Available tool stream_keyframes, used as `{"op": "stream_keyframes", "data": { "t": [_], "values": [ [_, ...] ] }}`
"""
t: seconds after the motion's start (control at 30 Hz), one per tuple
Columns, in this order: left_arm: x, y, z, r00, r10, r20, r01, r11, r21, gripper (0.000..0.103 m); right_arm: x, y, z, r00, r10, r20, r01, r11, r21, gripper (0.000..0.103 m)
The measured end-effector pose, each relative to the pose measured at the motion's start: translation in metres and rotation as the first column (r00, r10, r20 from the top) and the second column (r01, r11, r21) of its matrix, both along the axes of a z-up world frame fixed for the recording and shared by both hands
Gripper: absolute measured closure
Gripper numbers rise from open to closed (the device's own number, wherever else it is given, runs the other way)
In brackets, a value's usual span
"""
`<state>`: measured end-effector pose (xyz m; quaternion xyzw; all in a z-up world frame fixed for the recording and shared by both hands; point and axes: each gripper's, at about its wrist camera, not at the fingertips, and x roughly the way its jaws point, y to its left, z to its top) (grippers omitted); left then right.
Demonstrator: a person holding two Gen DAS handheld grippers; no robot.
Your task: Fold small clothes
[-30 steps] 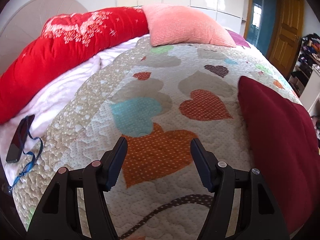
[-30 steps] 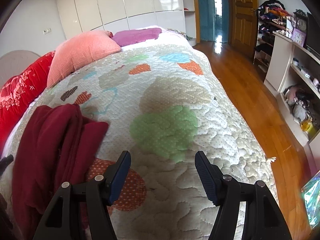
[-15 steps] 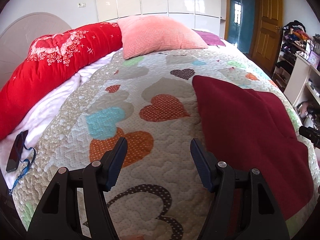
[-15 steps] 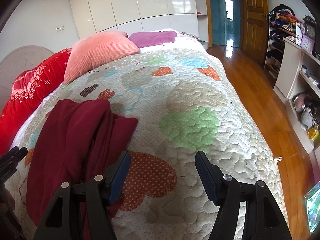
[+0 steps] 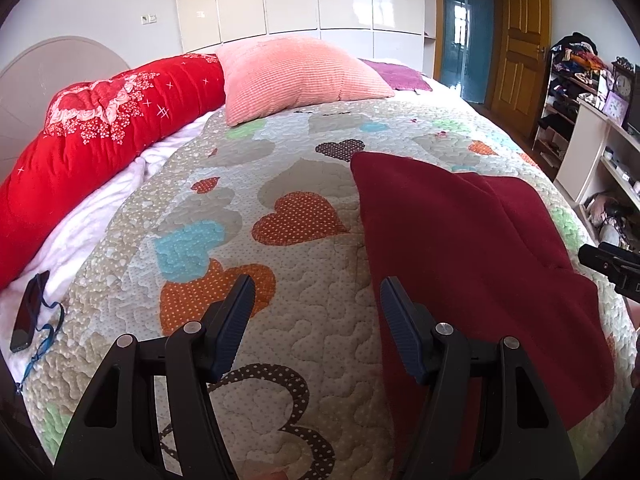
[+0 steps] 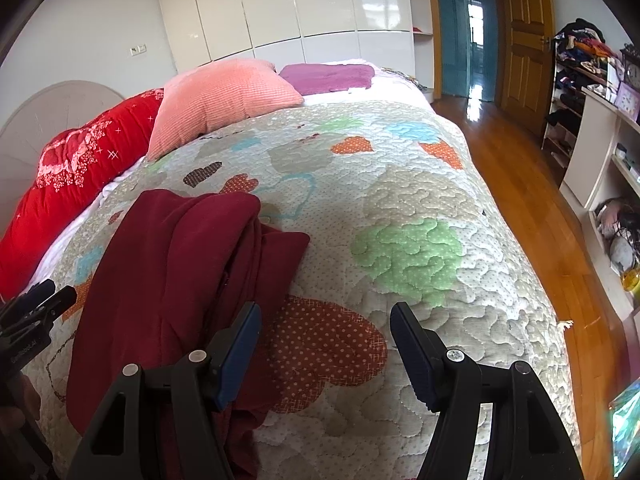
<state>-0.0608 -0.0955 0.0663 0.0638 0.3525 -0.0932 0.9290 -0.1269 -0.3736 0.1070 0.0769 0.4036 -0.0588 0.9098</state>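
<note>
A dark red garment (image 5: pixel 472 248) lies bunched and partly folded on the heart-patterned quilt (image 5: pixel 248 216) of a bed. In the right wrist view the garment (image 6: pixel 168 272) is at the left, with overlapping layers. My left gripper (image 5: pixel 316 300) is open and empty above the quilt, just left of the garment's edge. My right gripper (image 6: pixel 324 328) is open and empty above the quilt, with its left finger over the garment's right edge. Each gripper shows at the edge of the other's view: the right one (image 5: pixel 608 264), the left one (image 6: pixel 36 308).
A pink pillow (image 5: pixel 296 76), a red duvet (image 5: pixel 96 136) and a purple cloth (image 6: pixel 328 76) lie at the head of the bed. A phone with a blue cord (image 5: pixel 30 316) lies on the white sheet at left. Wooden floor (image 6: pixel 532 200) and shelves (image 6: pixel 592 120) are at right.
Both grippers have swung toward the garment: it moved from the right edge toward the middle in the left view, and further in from the left in the right view. Both stayed open.
</note>
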Motion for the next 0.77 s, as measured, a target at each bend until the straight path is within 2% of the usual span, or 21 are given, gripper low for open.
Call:
{"op": "stream_keyframes", "data": {
  "t": [0.4,0.6,0.77],
  "values": [
    [-0.01,-0.025,0.007,0.997,-0.075,0.007,0.075,0.996,-0.046,0.037,-0.004,0.009,0.009,0.999,0.028,0.022,-0.028,1.0,0.003,0.038],
    [-0.019,-0.037,0.012,0.993,-0.096,0.07,0.098,0.995,-0.018,0.037,-0.006,0.027,0.015,0.996,0.074,0.041,-0.075,0.997,0.014,0.038],
    [-0.019,-0.038,0.015,0.993,-0.095,0.067,0.097,0.995,-0.018,0.037,-0.007,0.042,0.019,0.992,0.114,0.053,-0.115,0.993,0.015,0.038]
  ]
}}
